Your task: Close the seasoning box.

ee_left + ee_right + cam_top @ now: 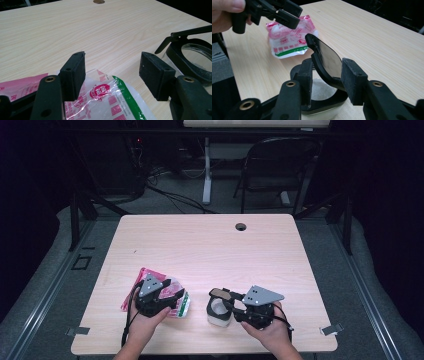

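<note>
Left gripper (pixel 112 75) hovers with jaws spread wide, nothing between them, just above the crinkly pink, white and green printed plastic pouch (pixel 110 102) lying flat on the pale wood-grain table (pixel 75 30). High view puts this pouch (pixel 172 300) at the near left of the table (pixel 210 245), partly under the left gripper (pixel 167 292).

Right gripper (pixel 324 77) has its jaws closed about the raised black-framed hinged lid (pixel 327 62) of the small white tub with a black rim (pixel 322 90). The pads sit at either side of the lid frame; firm contact on both sides I cannot confirm. High view shows the tub (pixel 217 312) near centre, close to the front edge, with the right gripper (pixel 232 302) at its right side and the lid (pixel 220 294) tipped open.

Risks, as I judge them:
- Tub looks light. A pull on the lid may tilt or drag it, and whatever pale contents sit inside could spill.
- Lid frame is thin and curved, so the pads may slide off and it could snap shut.
- Pouch film is slick and flat on the wood. Wide jaws coming straight down may only press it, or pinch a corner that slips out.
- Pouch and tub lie near each other, so the two grippers could knock together once the pouch is carried across.
- Tub stands close to the front edge, so a hard nudge might send it off.
</note>
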Motion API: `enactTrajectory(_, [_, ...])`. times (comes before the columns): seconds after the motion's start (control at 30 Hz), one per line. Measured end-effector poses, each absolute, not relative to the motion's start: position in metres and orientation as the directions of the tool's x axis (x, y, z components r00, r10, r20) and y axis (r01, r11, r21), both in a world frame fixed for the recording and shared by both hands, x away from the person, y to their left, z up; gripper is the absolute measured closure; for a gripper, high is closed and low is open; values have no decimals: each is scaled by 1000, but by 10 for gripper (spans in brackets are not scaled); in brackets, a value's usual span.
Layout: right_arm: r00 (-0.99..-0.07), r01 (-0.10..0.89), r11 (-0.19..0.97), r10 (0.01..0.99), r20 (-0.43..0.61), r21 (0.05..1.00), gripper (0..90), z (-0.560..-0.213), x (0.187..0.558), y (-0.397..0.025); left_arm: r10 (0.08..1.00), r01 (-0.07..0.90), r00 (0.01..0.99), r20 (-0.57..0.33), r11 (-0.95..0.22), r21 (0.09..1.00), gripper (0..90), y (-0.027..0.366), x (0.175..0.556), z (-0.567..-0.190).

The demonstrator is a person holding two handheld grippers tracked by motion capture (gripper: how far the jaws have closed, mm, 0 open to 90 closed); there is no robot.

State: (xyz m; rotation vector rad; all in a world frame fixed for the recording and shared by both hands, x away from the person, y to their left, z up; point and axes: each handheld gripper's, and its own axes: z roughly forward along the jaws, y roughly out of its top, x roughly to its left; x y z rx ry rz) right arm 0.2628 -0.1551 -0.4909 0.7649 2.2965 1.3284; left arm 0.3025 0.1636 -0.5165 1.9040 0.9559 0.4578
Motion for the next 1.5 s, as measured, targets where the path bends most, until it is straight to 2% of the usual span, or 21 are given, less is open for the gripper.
enactTrajectory(0.77, [-820, 247, 470, 568, -76, 847, 581, -497, 262, -145, 773, 424, 632, -57, -284, 860, 382, 162, 301, -517])
enactTrajectory(1.1, [-835, 267, 439, 550, -21, 858, 543, -498, 263, -143, 778, 430, 626, -61, -279, 859, 382, 164, 301, -516])
enactTrajectory(1.5, [-806, 292, 412, 591, -10, 863, 511, -497, 266, -147, 782, 433, 620, -63, -274, 859, 382, 167, 302, -517])
